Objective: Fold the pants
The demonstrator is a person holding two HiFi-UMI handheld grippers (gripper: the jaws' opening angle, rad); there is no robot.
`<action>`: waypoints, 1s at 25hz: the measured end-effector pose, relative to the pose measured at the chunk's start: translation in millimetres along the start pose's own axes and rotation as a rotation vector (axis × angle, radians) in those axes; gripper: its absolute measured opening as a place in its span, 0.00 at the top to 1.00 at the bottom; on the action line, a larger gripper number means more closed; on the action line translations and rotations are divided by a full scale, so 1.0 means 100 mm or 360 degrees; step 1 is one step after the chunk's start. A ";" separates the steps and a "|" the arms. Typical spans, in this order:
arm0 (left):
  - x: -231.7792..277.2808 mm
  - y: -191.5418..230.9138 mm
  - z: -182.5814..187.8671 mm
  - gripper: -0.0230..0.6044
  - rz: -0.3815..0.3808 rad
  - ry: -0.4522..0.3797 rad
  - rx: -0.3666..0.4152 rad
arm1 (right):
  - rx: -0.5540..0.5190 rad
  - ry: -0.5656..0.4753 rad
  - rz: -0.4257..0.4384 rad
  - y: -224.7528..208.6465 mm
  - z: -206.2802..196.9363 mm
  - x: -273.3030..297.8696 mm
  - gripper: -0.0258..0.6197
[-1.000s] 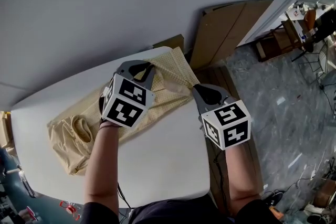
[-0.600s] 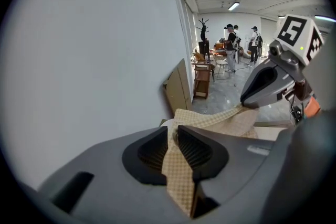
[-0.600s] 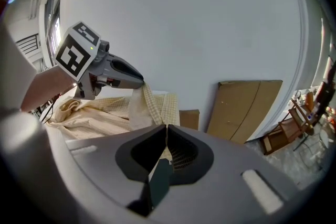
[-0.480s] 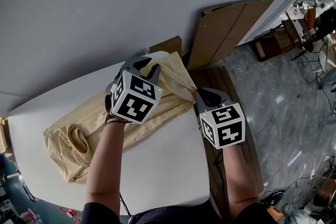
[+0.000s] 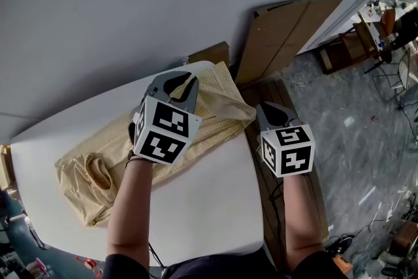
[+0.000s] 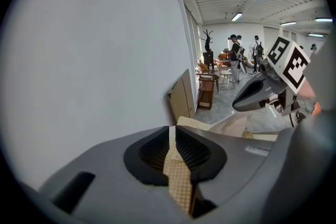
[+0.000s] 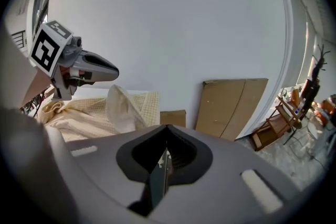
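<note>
Pale yellow checked pants (image 5: 219, 124) lie across the white table (image 5: 209, 199), waist at the left and leg ends at the far right corner. My left gripper (image 5: 187, 80) is over the leg ends; its jaws have just been closing and are shut on a strip of the checked cloth (image 6: 180, 181). A raised fold of the leg (image 7: 122, 107) stands beside it. My right gripper (image 5: 266, 108) hangs just past the table's right edge, a little apart from the hem. It is shut (image 7: 166, 145), with no yellow cloth between its jaws.
Cardboard sheets (image 5: 287, 36) lean on the wall behind the table, with a small brown box (image 5: 210, 52) beside them. A wooden board (image 5: 313, 193) lies on the marbled floor under my right hand. Wooden furniture (image 5: 343, 52) stands far right. People stand far off (image 6: 234, 55).
My right gripper has moved right and down, off the table's edge and away from the hem. The left gripper stays over the leg ends, where the cloth is bunched higher.
</note>
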State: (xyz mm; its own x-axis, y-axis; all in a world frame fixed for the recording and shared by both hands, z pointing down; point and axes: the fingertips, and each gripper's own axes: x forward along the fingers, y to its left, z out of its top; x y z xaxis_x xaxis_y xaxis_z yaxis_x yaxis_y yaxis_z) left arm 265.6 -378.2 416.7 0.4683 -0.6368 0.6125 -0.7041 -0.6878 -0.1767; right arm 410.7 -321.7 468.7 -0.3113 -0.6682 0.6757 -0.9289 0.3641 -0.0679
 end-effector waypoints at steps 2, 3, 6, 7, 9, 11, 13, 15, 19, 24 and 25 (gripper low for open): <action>-0.04 0.00 -0.06 0.92 0.0014 0.0006 -0.0022 | 0.0000 -0.0040 0.0006 -0.01 0.04 -0.06 0.96; -0.08 0.02 -0.08 0.92 0.0026 0.0005 -0.0041 | -0.0004 -0.0072 0.0034 0.02 0.07 -0.10 0.96; -0.20 0.06 -0.10 0.97 0.0064 0.0015 -0.0070 | -0.0066 -0.0157 0.0190 0.26 0.16 -0.21 0.96; -0.23 0.06 -0.12 0.97 0.0069 0.0020 -0.0074 | -0.0097 -0.0177 0.0263 0.38 0.17 -0.23 0.96; -0.26 0.04 -0.17 0.97 0.0065 0.0035 -0.0083 | -0.0166 -0.0195 0.0431 0.65 0.17 -0.26 0.96; -0.26 -0.03 -0.26 0.97 0.0026 0.0066 -0.0092 | -0.0229 -0.0159 0.0566 0.88 0.11 -0.25 0.96; -0.19 -0.17 -0.38 0.97 -0.0063 0.0133 -0.0081 | -0.0280 -0.0087 0.0608 0.98 0.00 -0.19 0.96; -0.10 -0.30 -0.49 0.97 -0.0151 0.0215 -0.0037 | -0.0302 -0.0033 0.0586 0.97 -0.08 -0.12 0.96; 0.14 -0.33 -0.48 0.97 -0.0156 0.0236 0.0020 | -0.0266 -0.0026 0.0417 0.74 -0.08 -0.03 0.96; 0.27 -0.18 -0.27 0.97 -0.0013 0.0081 -0.0056 | -0.0250 -0.0025 0.0221 0.45 -0.09 0.00 0.96; 0.27 -0.16 -0.24 0.97 0.0007 0.0052 -0.0069 | -0.0235 -0.0024 0.0205 0.42 -0.10 0.01 0.96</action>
State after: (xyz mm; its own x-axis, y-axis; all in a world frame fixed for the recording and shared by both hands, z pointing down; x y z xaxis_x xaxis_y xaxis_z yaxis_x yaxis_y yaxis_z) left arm 277.4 -376.0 454.7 0.4478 -0.6276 0.6369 -0.7289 -0.6688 -0.1465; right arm 373.8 -300.5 473.6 -0.4297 -0.6190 0.6575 -0.8420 0.5377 -0.0440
